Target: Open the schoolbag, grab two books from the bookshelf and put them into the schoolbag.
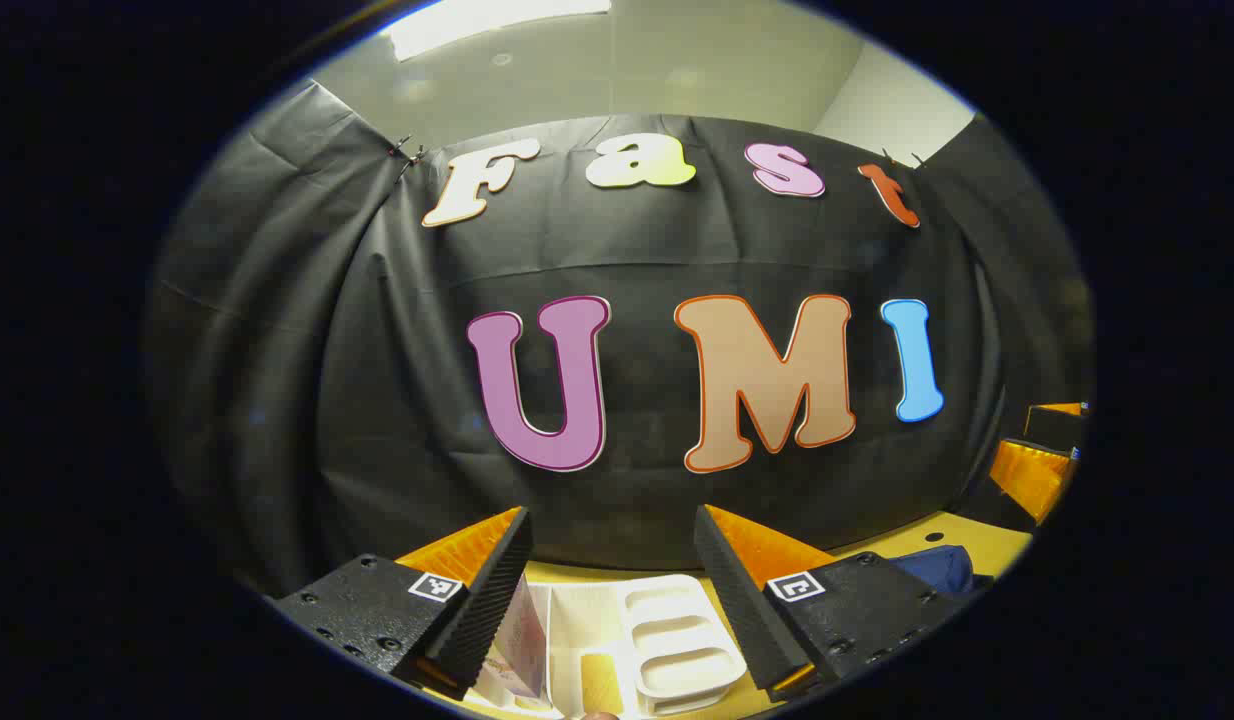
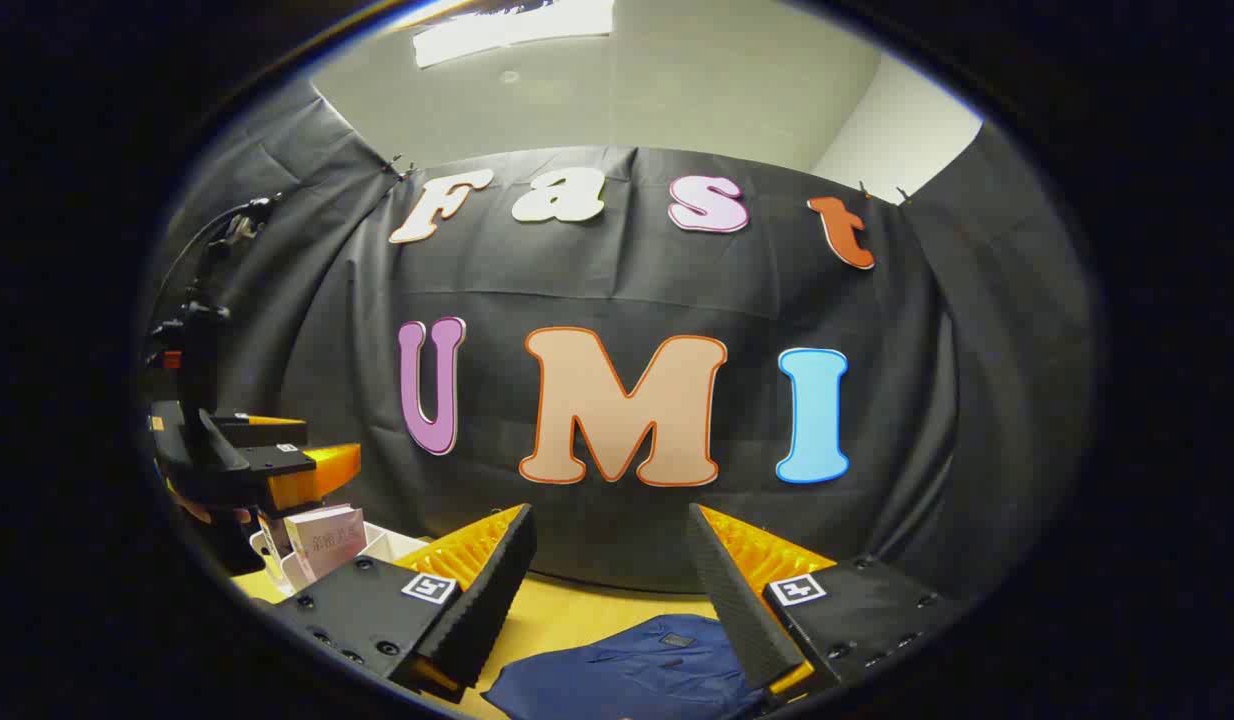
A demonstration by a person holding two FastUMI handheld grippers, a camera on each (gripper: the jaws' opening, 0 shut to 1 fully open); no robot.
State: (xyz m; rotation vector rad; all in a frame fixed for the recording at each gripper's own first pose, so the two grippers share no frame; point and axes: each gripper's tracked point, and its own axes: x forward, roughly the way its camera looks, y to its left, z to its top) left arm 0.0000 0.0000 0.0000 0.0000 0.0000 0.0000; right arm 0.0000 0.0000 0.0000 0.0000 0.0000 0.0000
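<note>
A dark blue schoolbag (image 2: 632, 668) lies flat on a yellow table (image 2: 567, 610), directly below the right gripper (image 2: 609, 565), whose fingers stand spread apart above it, gripping nothing. A small dark patch on the bag's front is too small to read. In the left gripper view, the bag's edge (image 1: 937, 568) shows at the right. To the bag's left, a white bookshelf (image 2: 377, 543) holds a pale pink book (image 2: 327, 540) standing upright; printing on its cover is too blurred to make out. The left gripper (image 1: 612, 570) hovers over this shelf (image 1: 677, 640), fingers released and wide apart, with the book (image 1: 522, 640) just beside its left finger. Small square black-and-white markers sit on each finger block.
</note>
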